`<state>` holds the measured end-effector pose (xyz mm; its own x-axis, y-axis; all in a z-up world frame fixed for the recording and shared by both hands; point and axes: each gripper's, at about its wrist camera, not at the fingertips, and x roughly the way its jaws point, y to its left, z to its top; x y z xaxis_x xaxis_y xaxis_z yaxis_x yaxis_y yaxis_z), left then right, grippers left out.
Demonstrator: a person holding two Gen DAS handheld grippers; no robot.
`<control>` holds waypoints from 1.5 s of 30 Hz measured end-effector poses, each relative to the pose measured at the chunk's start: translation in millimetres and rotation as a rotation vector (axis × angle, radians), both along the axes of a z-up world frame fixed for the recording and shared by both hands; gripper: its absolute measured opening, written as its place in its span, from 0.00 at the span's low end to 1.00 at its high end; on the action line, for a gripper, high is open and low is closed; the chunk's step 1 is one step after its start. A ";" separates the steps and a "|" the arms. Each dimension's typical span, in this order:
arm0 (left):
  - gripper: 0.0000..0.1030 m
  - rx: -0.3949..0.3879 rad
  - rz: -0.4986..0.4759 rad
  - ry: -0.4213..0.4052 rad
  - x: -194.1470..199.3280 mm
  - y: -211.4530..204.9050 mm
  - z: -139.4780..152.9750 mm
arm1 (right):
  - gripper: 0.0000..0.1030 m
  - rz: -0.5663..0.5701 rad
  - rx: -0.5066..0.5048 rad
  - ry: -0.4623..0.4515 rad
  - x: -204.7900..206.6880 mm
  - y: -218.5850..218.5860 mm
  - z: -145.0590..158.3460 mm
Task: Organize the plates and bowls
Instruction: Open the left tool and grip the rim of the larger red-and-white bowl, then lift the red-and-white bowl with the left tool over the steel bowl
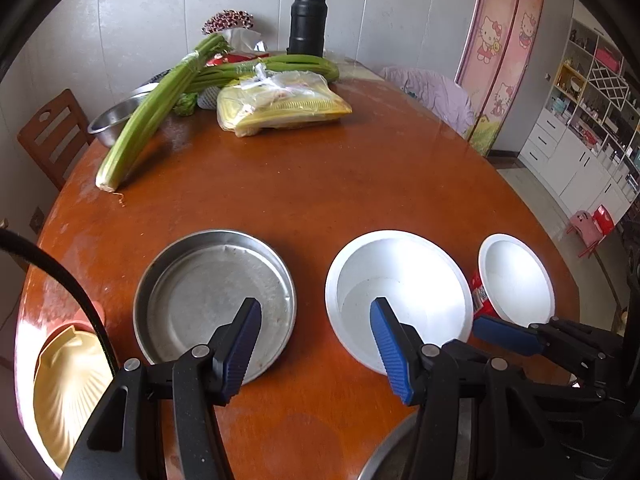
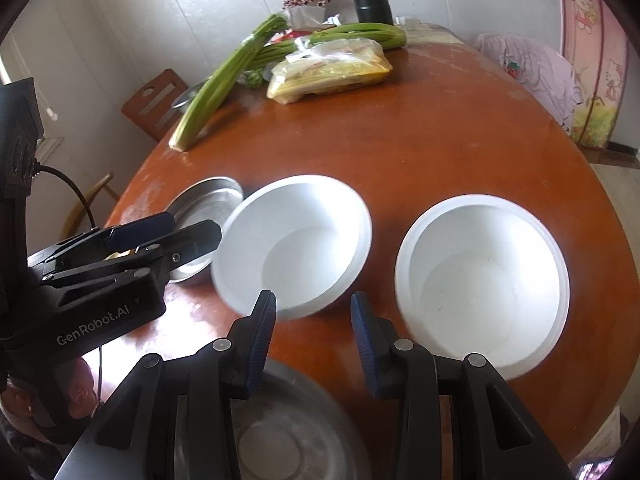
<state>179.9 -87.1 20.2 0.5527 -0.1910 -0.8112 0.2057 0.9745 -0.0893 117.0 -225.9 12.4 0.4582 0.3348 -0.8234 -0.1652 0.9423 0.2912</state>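
Note:
A round steel plate point(image 1: 208, 292) point(image 2: 204, 200) lies on the wooden table point(image 1: 320, 184). To its right stand a white bowl point(image 1: 400, 280) point(image 2: 296, 240) and a second white bowl point(image 1: 516, 276) point(image 2: 480, 280). My left gripper point(image 1: 315, 306) point(image 2: 194, 226) hovers open above the gap between the steel plate and the first bowl, nothing between its fingers. My right gripper point(image 2: 313, 300) point(image 1: 508, 332) hangs over the near edge between the two white bowls, jaws apart and empty. Below it lies a larger steel dish point(image 2: 296, 432) point(image 1: 384, 456).
A cream shell-shaped plate point(image 1: 68, 388) sits at the near left edge. At the far side lie celery stalks point(image 1: 152, 112), a yellow plastic bag point(image 1: 280, 108), a steel basin point(image 1: 116, 120) and a black flask point(image 1: 307, 20). A wooden chair point(image 1: 52, 136) stands on the left.

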 end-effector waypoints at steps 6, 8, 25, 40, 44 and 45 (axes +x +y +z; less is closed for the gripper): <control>0.55 0.000 -0.011 0.026 12.9 -6.1 -8.1 | 0.39 0.011 -0.016 -0.001 11.8 3.8 -0.8; 0.55 -0.002 -0.013 0.038 16.3 -6.7 -11.7 | 0.39 0.011 -0.029 0.006 16.4 4.5 -3.2; 0.34 -0.019 -0.040 0.092 31.7 -14.5 -29.1 | 0.39 0.056 -0.104 -0.004 33.8 18.7 -15.6; 0.29 -0.023 -0.045 0.079 25.0 -15.0 -24.3 | 0.39 0.070 -0.114 -0.045 29.9 25.9 -11.0; 0.29 -0.025 -0.048 0.067 20.6 -14.6 -19.2 | 0.39 0.069 -0.113 -0.054 26.5 26.7 -7.0; 0.29 -0.025 -0.047 0.063 19.9 -14.4 -17.9 | 0.39 0.070 -0.114 -0.060 25.2 26.9 -5.6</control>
